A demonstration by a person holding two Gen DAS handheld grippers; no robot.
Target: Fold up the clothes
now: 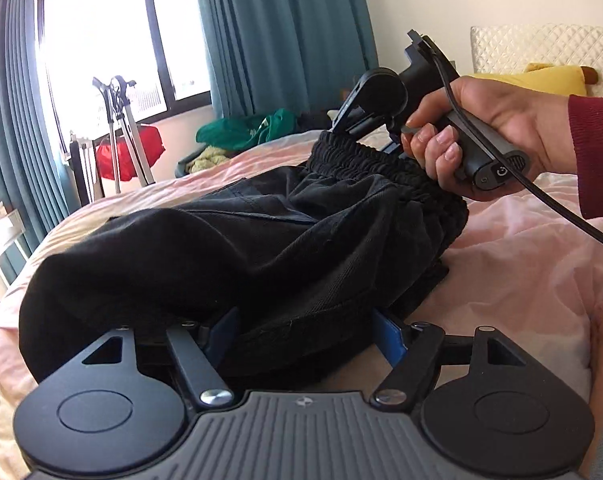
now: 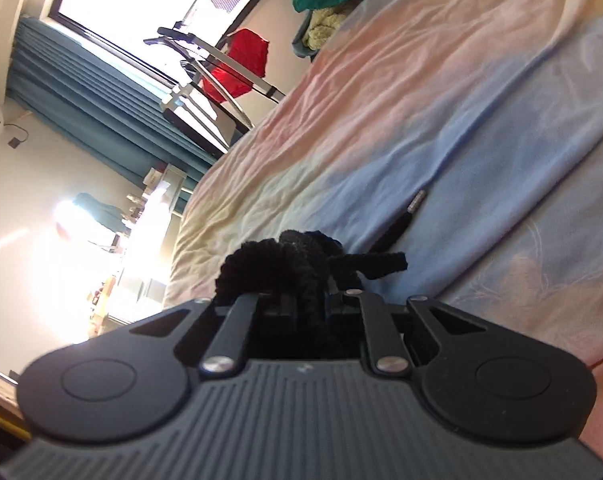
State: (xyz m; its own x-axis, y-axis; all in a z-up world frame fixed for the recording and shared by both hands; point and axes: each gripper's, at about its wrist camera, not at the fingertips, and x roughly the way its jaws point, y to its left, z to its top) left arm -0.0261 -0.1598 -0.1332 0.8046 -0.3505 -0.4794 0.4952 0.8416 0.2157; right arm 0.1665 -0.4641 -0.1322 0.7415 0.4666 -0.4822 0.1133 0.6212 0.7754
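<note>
Black trousers (image 1: pixel 229 248) with an elastic waistband (image 1: pixel 365 156) lie bunched on the bed. My left gripper (image 1: pixel 301 332) is at their near edge, its blue pads (image 1: pixel 389 340) apart with dark cloth between them; the grip is unclear. My right gripper (image 1: pixel 365 128), held by a hand in a red sleeve, pinches the waistband and lifts it. In the right wrist view the right gripper (image 2: pixel 305 300) is shut on the gathered black waistband (image 2: pixel 289 264), and a black drawstring with a metal tip (image 2: pixel 415 202) trails onto the sheet.
The bed has a pink, yellow and blue sheet (image 2: pixel 481 140). Green clothes (image 1: pixel 245 128) lie at its far edge. A drying rack with a red garment (image 1: pixel 129 152) stands by the window with teal curtains (image 1: pixel 285 32). A yellow pillow (image 1: pixel 541 78) rests against the quilted headboard.
</note>
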